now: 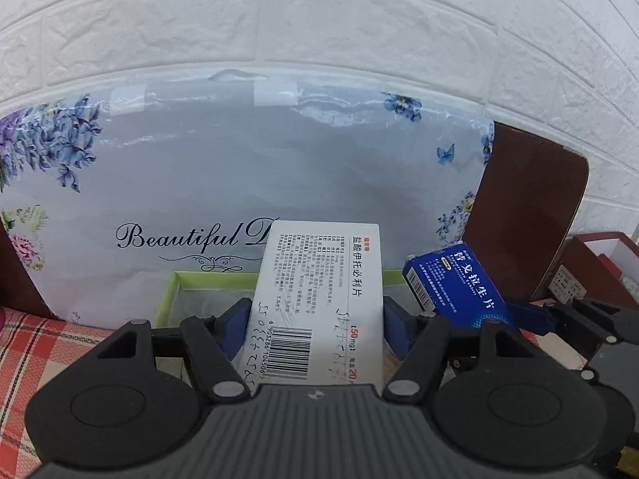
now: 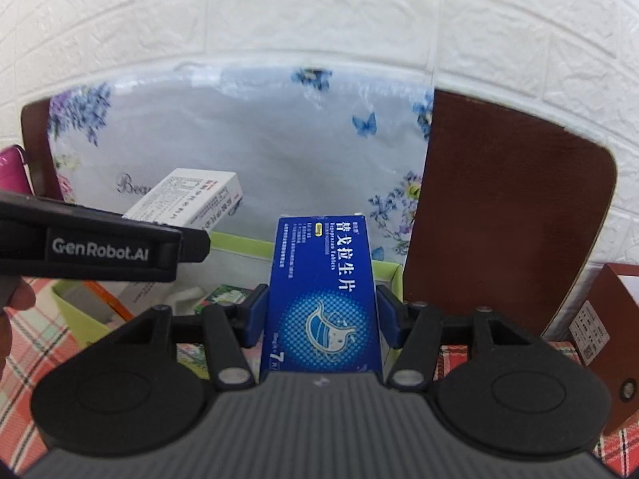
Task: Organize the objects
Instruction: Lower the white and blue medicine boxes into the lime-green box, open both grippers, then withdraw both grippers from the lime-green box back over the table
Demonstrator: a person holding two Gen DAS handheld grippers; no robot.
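Wall point(image 1: 319, 12): white, brick pattern, behind everything
Floral board point(image 1: 247, 167): large, pale, blue flowers and butterflies, wrapped in clear film, leaning on the wall, script "Beautiful" on it
Brown board point(image 2: 507, 207): dark, rounded corners, standing just right of the floral board
Surface point(image 1: 36, 351): covered by red checked cloth
Green box point(image 1: 207, 279): open, light green rim, standing on the cloth in front of the floral board; some small packs inside, too blurred to name
Red box point(image 2: 607, 335): at far right on the cloth, white label on its side
Left tool point(image 1: 315, 319): clenched on the white medicine box point(image 1: 319, 295), blue pads pressing both long sides
White medicine box: held over the green box, barcode end toward the camera, handwriting on it
Right tool point(image 2: 319, 311): clenched on the blue medicine box point(image 2: 323, 291)
Blue medicine box: held above the right end of the green box, just beside the white one, not touching
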